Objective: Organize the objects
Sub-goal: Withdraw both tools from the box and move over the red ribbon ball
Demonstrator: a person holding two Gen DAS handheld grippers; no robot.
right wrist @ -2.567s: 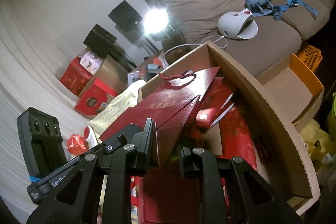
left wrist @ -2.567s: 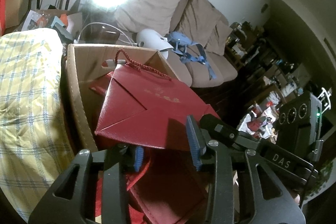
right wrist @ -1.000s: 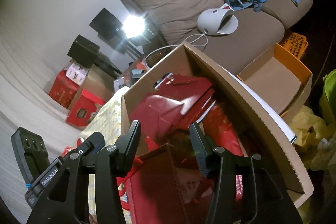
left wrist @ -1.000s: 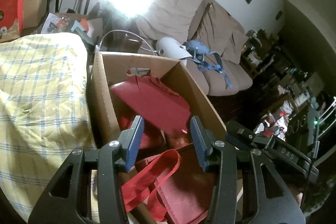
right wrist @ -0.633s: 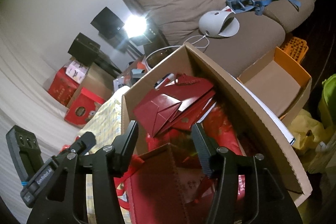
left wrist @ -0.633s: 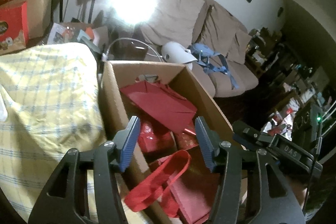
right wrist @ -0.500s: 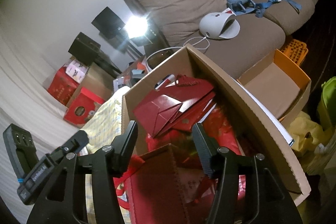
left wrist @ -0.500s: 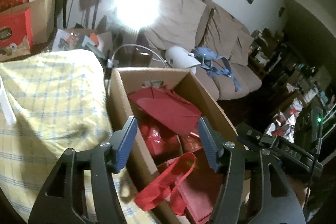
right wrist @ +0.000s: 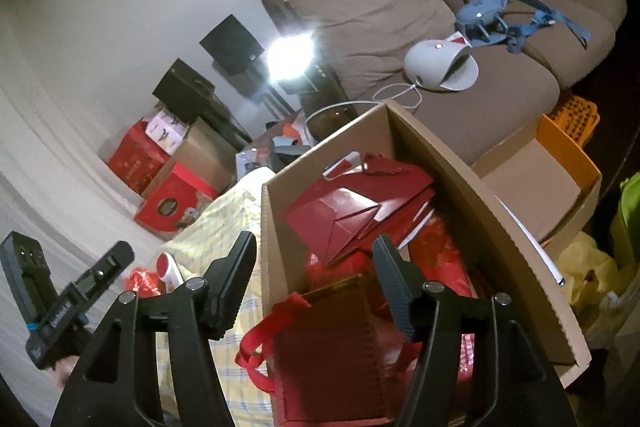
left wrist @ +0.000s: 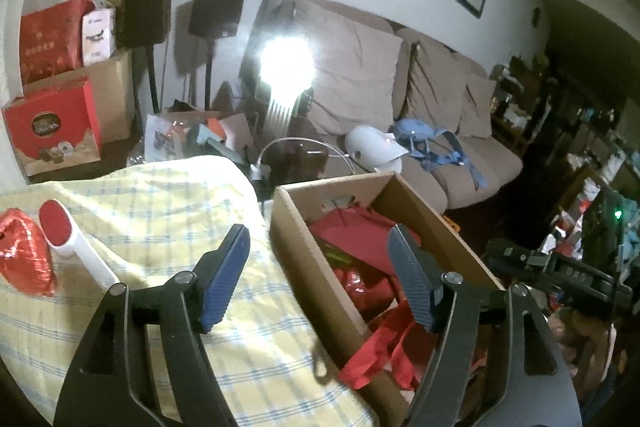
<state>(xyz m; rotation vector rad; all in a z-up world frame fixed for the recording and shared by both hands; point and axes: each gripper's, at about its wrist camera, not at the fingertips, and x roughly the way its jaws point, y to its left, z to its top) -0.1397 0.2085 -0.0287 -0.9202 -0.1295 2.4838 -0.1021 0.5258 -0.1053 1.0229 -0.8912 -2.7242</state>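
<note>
Over the open brown cardboard box (right wrist: 472, 187) beside the yellow checked cloth (left wrist: 168, 211), my left gripper (left wrist: 318, 277) and right gripper (right wrist: 316, 277) have just been widening, both apart and empty. The folded dark red paper gift bag (right wrist: 340, 219) lies flat in the box on other red bags, seemingly to stack compactly. A white-handled lint brush with red pad (left wrist: 74, 247) waits on the cloth. Gold print on the bags is too blurred to read
</note>
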